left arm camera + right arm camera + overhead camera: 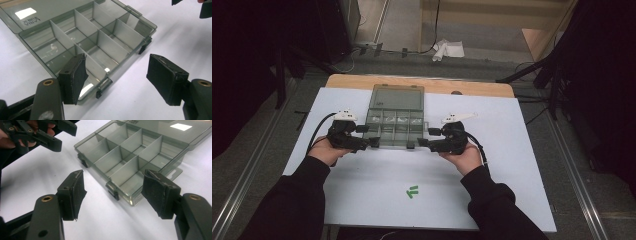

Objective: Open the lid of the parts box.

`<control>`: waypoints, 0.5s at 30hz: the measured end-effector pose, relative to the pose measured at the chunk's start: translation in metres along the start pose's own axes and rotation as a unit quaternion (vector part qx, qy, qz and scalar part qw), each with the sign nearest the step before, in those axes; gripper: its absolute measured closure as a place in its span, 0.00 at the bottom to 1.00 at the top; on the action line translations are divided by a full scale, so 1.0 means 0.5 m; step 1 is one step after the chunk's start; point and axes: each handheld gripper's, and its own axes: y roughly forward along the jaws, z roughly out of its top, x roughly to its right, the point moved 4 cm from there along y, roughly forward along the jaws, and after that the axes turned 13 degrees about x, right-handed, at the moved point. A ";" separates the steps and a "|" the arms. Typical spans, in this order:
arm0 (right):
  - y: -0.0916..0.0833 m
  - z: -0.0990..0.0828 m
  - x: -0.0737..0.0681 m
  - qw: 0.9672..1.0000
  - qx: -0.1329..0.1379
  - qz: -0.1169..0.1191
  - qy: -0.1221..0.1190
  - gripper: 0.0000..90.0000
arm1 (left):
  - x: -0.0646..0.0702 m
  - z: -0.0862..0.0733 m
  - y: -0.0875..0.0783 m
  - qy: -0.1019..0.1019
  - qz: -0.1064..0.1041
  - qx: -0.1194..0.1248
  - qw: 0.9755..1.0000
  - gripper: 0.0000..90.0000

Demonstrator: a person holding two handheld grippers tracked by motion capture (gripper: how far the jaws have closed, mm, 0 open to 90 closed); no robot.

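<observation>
Flanking the organizer box mid-table | my left gripper and right gripper: jaws apart, empty | lid open, embossed logo unreadable | green marks near me.

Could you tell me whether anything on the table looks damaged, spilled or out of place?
Mostly no: the open organizer box sits square and unspilled. The pads of the right hand-held gripper look frayed at their edges, and small green pieces lie loose nearby.

Green marker on white board; crumpled white cloth on floor.
</observation>
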 end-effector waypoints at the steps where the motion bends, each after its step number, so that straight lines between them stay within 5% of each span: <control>1: -0.003 -0.002 -0.002 1.000 -0.001 0.000 -0.002 0.39 | 0.004 -0.001 -0.001 0.000 -0.002 0.003 1.000 0.34; 15: -0.033 -0.030 -0.028 1.000 0.009 0.015 -0.008 0.38 | 0.037 -0.029 -0.010 0.022 -0.010 -0.008 1.000 0.34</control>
